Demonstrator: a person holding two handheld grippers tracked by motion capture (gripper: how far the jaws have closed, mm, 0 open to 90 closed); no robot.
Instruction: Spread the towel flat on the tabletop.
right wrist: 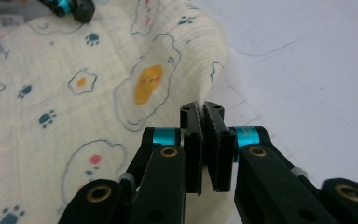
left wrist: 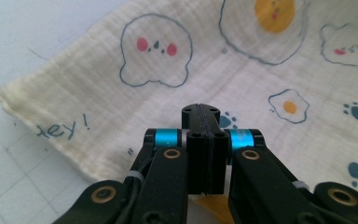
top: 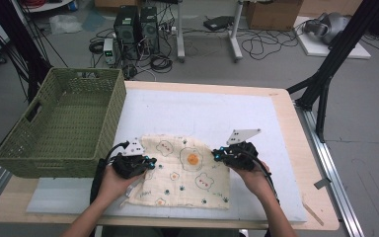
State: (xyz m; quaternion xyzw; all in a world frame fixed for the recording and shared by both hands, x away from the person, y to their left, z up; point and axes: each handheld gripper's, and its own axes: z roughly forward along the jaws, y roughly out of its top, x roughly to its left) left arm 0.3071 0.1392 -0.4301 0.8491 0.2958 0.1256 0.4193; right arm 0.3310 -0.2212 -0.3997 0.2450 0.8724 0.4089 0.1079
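Cloth (top: 185, 170) lies flat mid-frame; left gripper (top: 145, 162) and right gripper (top: 220, 154) both pinch its edges, fold seemingly just starting.

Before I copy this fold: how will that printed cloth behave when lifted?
Probably floppy: the cloth already curls up at the right gripper. Likely light, since it looks thin and crinkled. It may sag between that and the left gripper.

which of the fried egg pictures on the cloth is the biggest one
The fried egg near the cloth's far edge, between the two grippers; the other egg prints are far smaller.
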